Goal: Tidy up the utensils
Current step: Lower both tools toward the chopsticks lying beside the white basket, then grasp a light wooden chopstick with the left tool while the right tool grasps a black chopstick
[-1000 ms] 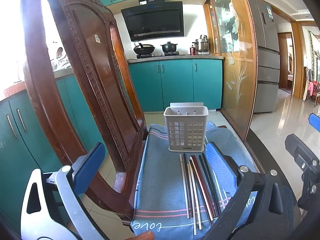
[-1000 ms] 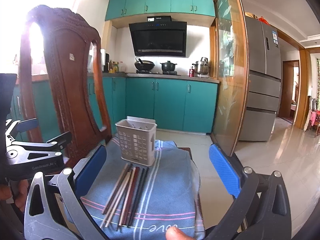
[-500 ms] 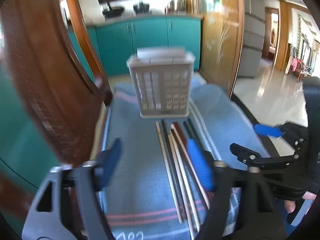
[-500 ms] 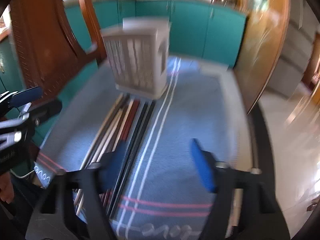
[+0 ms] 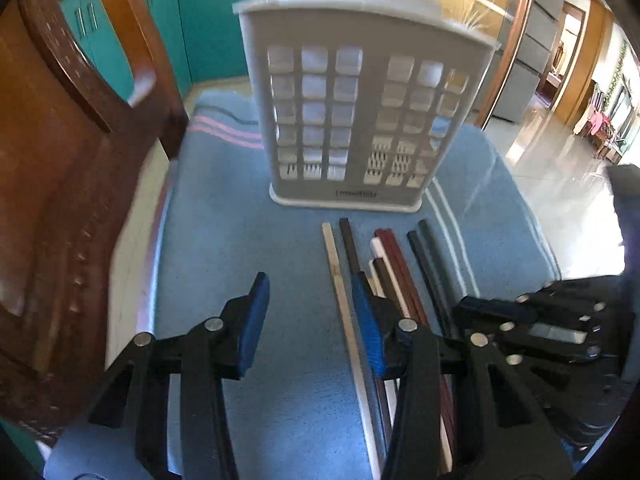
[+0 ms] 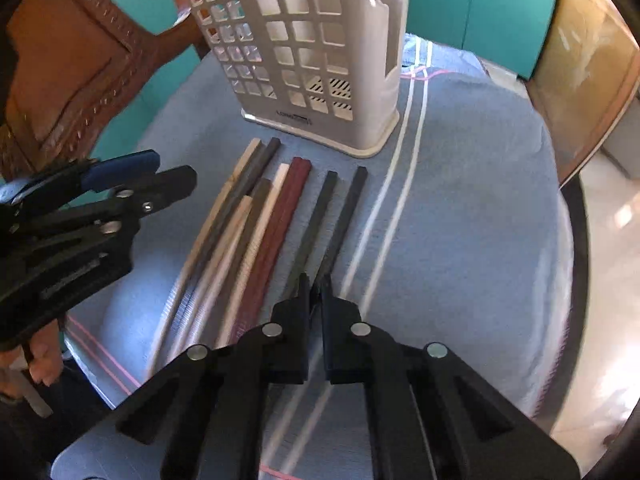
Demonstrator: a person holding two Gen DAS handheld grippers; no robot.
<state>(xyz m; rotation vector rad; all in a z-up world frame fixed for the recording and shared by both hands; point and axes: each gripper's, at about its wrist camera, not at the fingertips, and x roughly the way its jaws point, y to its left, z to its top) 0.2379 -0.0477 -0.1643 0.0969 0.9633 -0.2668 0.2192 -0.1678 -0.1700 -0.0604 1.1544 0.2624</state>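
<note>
Both grippers have dropped from a high view of the kitchen to just above the cloth, and their jaws have just been closing. The right gripper [image 6: 315, 286] is now pinched shut at the near end of the rightmost black chopstick [image 6: 342, 220]; its tips meet right at that stick, but blur hides whether it is truly clamped, so I cannot tell if it has hold of it. The left gripper [image 5: 308, 320] stands about half open, nothing pressed between its blue pads [image 5: 253, 320]; the pale chopstick [image 5: 340, 292] lies between them, close beside the right-hand pad. To my eye the first pick-up is under way, with nothing yet in the holder.

The chopsticks [image 6: 256, 224] are slim, square-ended sticks lying side by side: pale wood, white, dark brown, maroon, black. They look smooth and hard, apt to slip or roll. Under them the cloth [image 6: 460, 208] is soft blue weave with white and pink stripes. Just past the sticks' far ends stands the holder [image 5: 352, 120], upright, stiff grey-white plastic with a grid of square holes. A carved wooden chair [image 5: 60, 160] rises at the left.
</note>
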